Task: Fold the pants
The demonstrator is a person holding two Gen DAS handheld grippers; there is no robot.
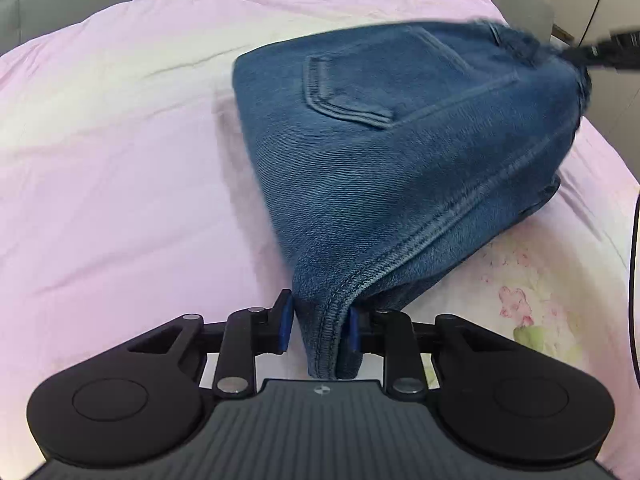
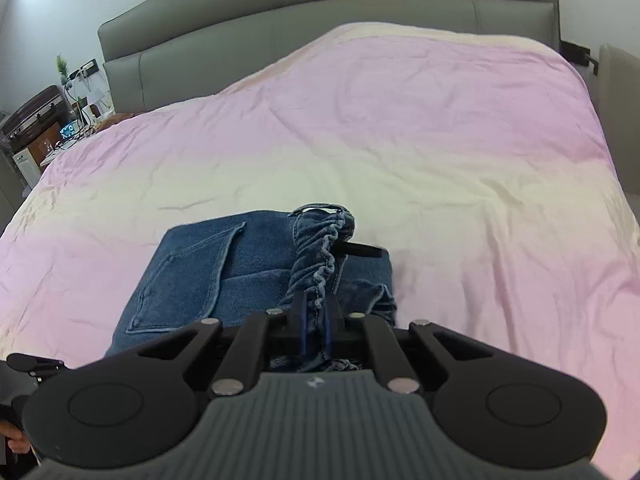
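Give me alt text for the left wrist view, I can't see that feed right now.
The left gripper has its jaws closed on a hemmed corner of the jeans, lifting the denim off the pink bedspread. A back pocket faces the camera, and the right gripper holds the far corner at upper right.

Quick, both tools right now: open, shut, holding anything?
Left tool: closed on a hemmed corner of the jeans.
Right tool: shut on a bunched edge of the jeans.

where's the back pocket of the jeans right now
In the left wrist view the back pocket sits upper centre on the jeans, facing up, above the left tool.
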